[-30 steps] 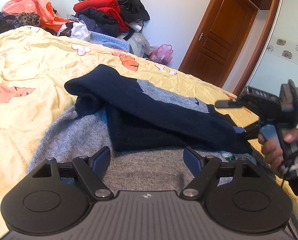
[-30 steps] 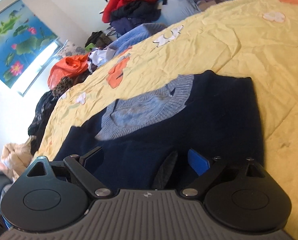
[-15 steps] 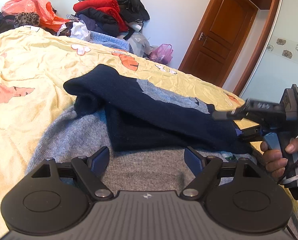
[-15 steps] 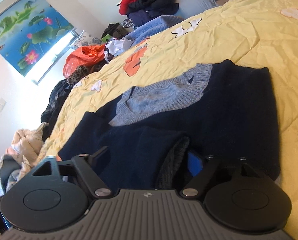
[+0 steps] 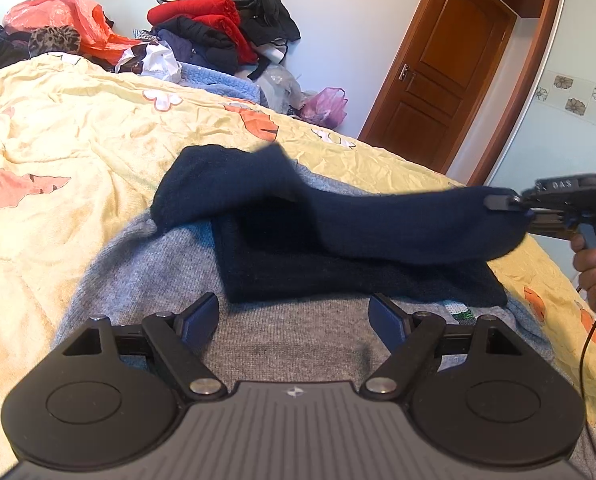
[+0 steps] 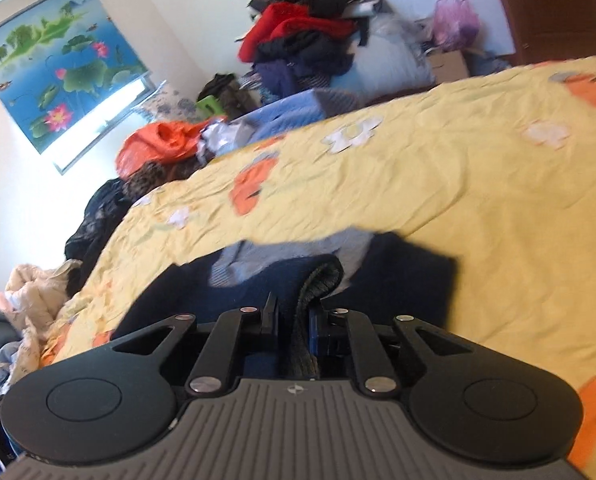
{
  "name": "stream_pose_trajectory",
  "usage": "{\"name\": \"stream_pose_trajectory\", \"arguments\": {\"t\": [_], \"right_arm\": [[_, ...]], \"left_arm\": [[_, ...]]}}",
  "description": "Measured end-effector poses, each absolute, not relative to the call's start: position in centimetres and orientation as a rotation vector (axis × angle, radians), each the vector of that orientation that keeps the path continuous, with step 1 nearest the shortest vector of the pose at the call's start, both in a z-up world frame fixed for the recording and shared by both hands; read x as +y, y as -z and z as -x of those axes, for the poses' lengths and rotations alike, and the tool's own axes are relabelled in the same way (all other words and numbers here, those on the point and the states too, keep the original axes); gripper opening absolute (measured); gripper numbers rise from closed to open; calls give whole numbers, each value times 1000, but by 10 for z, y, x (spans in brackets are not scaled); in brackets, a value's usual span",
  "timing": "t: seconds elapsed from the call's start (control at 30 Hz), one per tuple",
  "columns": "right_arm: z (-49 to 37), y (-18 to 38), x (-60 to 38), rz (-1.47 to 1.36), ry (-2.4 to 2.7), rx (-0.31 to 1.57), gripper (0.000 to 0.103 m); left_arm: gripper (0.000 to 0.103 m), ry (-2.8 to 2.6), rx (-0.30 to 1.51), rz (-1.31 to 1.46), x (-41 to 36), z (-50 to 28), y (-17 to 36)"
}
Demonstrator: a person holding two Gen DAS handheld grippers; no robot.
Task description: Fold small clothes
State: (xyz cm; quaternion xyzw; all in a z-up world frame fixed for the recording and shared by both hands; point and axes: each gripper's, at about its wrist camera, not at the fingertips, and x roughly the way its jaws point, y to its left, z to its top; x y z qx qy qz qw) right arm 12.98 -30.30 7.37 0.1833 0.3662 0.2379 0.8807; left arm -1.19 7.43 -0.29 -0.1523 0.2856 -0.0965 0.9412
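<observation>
Left wrist view shows the navy sweater (image 5: 337, 248) on the bed (image 5: 78, 152), partly folded, with its sleeve (image 5: 417, 220) lifted and pinched by the right hand-held gripper (image 5: 509, 204). The left hand-held gripper (image 5: 294, 314) is spread above the grey hem, holding nothing. I judge more folds remain.

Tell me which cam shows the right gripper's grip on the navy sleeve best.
Right wrist: the right gripper has its fingers closed on the grey-lined cuff of the navy sleeve, close up. Left wrist shows the same gripper side-on at the frame edge, sleeve lifted off the sweater, contact partly hidden.
</observation>
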Motion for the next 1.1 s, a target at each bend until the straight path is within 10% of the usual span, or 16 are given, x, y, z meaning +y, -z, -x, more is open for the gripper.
{"name": "stream_pose_trajectory", "arguments": {"t": [0.4, 0.57, 1.1], "right_arm": [[-126, -23, -319, -385, -402, 869, 22], [-109, -44, -335, -417, -207, 689, 64], [-97, -2, -245, -153, -383, 632, 58]], "left_arm": [[83, 190, 586, 293, 72, 12, 3], [83, 138, 570, 223, 64, 15, -9], [84, 154, 662, 46, 31, -121, -4]]}}
